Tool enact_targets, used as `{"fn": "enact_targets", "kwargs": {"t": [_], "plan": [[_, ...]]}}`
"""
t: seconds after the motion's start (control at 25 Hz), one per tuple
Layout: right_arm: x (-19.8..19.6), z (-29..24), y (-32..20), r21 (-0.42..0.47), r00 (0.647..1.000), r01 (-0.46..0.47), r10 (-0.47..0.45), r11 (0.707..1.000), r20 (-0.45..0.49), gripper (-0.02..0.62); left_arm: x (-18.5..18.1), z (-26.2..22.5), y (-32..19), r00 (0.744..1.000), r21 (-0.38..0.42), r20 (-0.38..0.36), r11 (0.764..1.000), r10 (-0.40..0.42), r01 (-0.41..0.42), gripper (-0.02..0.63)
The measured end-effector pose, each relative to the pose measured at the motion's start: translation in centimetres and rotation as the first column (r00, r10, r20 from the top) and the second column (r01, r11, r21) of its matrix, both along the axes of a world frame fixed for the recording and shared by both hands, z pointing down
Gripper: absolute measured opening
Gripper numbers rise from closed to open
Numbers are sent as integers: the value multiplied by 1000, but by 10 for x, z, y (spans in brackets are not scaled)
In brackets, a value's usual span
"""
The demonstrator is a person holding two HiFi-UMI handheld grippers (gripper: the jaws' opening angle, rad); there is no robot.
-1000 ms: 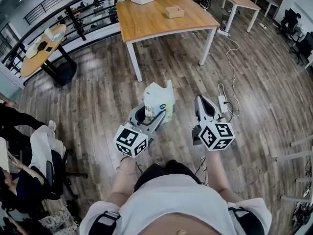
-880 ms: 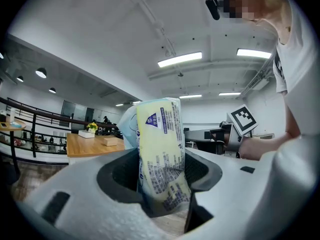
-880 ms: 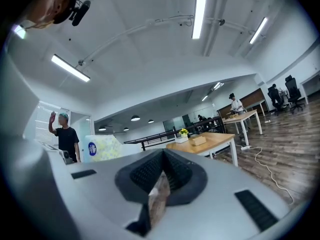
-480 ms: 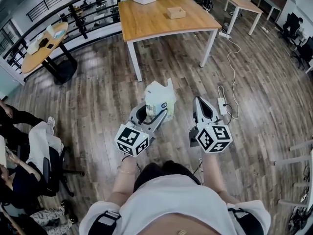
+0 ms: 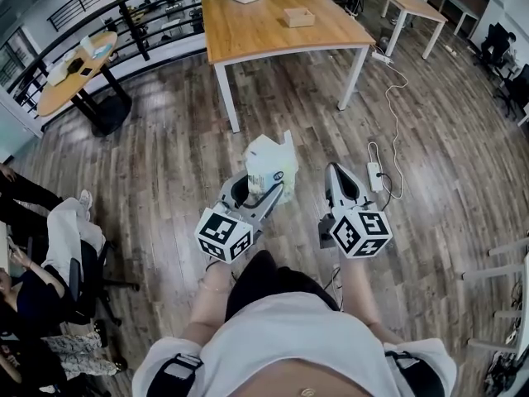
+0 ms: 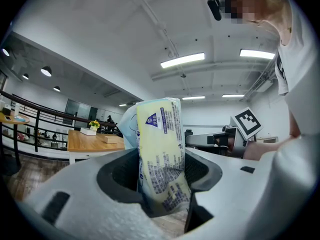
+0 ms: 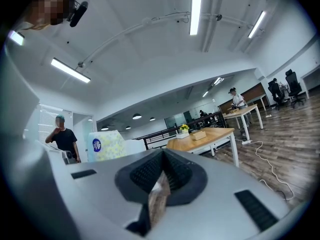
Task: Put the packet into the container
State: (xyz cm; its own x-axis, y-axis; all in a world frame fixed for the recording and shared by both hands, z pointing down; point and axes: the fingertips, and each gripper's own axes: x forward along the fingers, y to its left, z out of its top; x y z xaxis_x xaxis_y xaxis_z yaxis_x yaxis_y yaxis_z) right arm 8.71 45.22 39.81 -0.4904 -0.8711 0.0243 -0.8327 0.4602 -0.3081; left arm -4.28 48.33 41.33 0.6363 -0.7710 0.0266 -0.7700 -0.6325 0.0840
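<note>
One wooden floor point(image 5: 165, 155) lies open on every side. One rectangular surface point(image 5: 264, 31) stands well ahead, bearing one small box point(image 5: 298, 17). Two grippers: the left gripper point(image 5: 258, 190), whose fingers point(image 6: 206, 172) clamp the one packet point(image 6: 161, 149) upright, its top projecting beyond them; the right gripper point(image 5: 340, 174), whose fingers are pressed together with nothing between.
</note>
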Motion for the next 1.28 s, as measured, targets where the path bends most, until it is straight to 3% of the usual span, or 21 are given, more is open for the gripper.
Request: {"fn": "enact_targets", "kwargs": {"t": [0.56,1.28], "plan": [[32,1,-26,-12,998,-67,67,998,0,12,25,1,-31,999,-9,2,999,37,-37,233],[23,8,-143,-44,997,-80,80,996,-5,12,24,0,-155,997,-23,-19,997,69,-70,233]]}}
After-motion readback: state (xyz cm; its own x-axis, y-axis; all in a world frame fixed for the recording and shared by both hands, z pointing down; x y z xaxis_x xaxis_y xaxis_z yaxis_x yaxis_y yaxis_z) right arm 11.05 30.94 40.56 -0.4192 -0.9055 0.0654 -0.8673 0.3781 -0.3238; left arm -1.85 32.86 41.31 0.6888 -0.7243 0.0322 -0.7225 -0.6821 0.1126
